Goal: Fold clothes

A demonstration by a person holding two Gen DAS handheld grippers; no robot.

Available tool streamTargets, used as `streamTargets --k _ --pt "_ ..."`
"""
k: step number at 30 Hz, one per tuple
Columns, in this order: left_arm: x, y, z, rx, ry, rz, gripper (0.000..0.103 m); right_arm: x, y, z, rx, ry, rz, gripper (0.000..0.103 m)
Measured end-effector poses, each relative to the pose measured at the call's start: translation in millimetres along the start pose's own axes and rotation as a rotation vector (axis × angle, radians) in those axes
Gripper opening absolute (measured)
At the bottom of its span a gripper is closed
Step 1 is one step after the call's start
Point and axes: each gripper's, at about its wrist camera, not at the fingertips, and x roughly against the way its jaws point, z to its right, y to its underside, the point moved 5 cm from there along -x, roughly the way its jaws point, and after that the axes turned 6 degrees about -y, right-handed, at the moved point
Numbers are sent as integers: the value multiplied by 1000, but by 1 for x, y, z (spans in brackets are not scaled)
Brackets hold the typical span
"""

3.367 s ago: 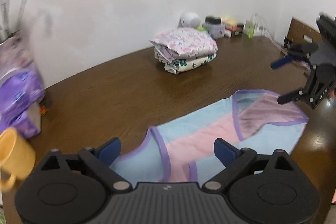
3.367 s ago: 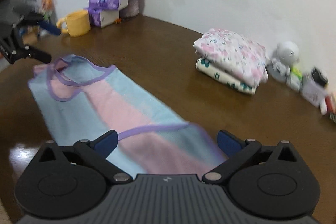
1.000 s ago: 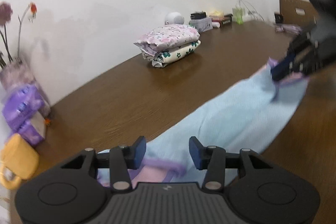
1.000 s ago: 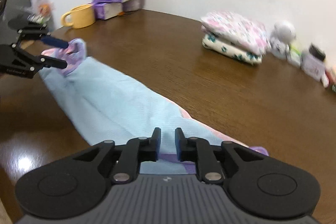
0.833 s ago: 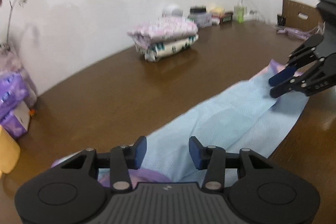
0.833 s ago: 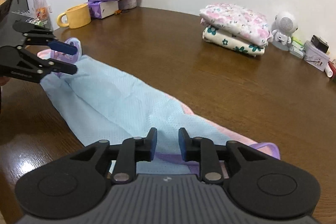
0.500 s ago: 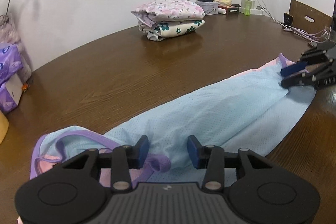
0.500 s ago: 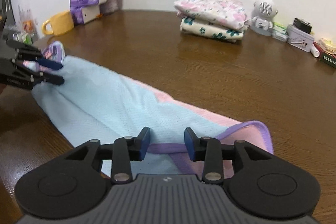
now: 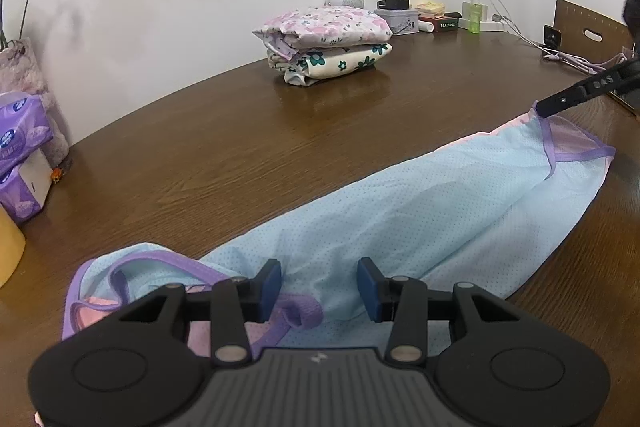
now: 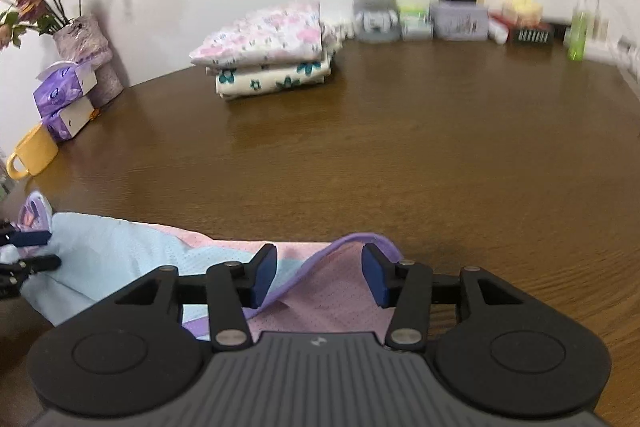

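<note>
Since a moment ago the right gripper (image 10: 319,275) has let go of the cloth, and its jaws are opening with the pink end lying loose between them. The big round brown wooden table (image 9: 360,115) fills both views. Across it, from lower left to middle right in the left view, lies the long light-blue and pink mesh vest with purple trim (image 9: 400,211), folded into a narrow strip. It looks soft, light and floppy, so I think the purple edges are the best places to pinch. The left gripper (image 9: 319,285) stands part open over the strap end, holding nothing. A small stack of folded flowery clothes (image 9: 326,43) sits further back.
</note>
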Motion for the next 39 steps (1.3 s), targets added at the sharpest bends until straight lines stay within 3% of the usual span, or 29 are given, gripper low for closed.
streamTargets --k 1,2,3,7,12,15,18,21,23,26,29,32,35,37,39 --pt "0 0 0 -1 1 0 41 -4 -1 2 -20 -16 -11 34" --pt "0 0 -1 2 5 -1 41 -7 -2 3 -42 -35 -16 12" --pt "0 0 -2 6 8 -3 41 -9 -4 5 -62 -51 -12 4" --pt "-1 1 -5 32 17 -9 41 -3 -11 12 -92 -35 54 3" --pt "0 3 -5 52 8 4 41 -10 -2 23 -125 -32 51 3" --pt "1 4 -5 59 1 11 42 -13 1 24 -129 -35 53 4" --pt "1 4 -5 59 -2 14 42 -1 1 22 -137 -28 81 15" --pt "1 4 -5 63 -1 16 44 16 1 6 -78 -26 127 19" --pt "1 4 -5 66 -1 19 46 23 3 -15 -17 -45 148 28" --pt "1 4 -5 69 -1 20 47 18 9 -58 102 -113 126 42" --pt "7 2 -10 76 13 22 47 0 17 -98 220 -173 70 42" --pt "24 -2 -27 91 22 43 49 -22 24 -119 288 -169 10 42" --pt "37 -5 -60 58 -51 34 55 -31 30 -124 324 -152 -32 44" --pt "38 -7 -84 3 -138 3 55 -33 31 -127 347 -143 -46 46" --pt "30 -9 -104 -52 -168 -49 55 -33 33 -130 364 -135 -53 50"
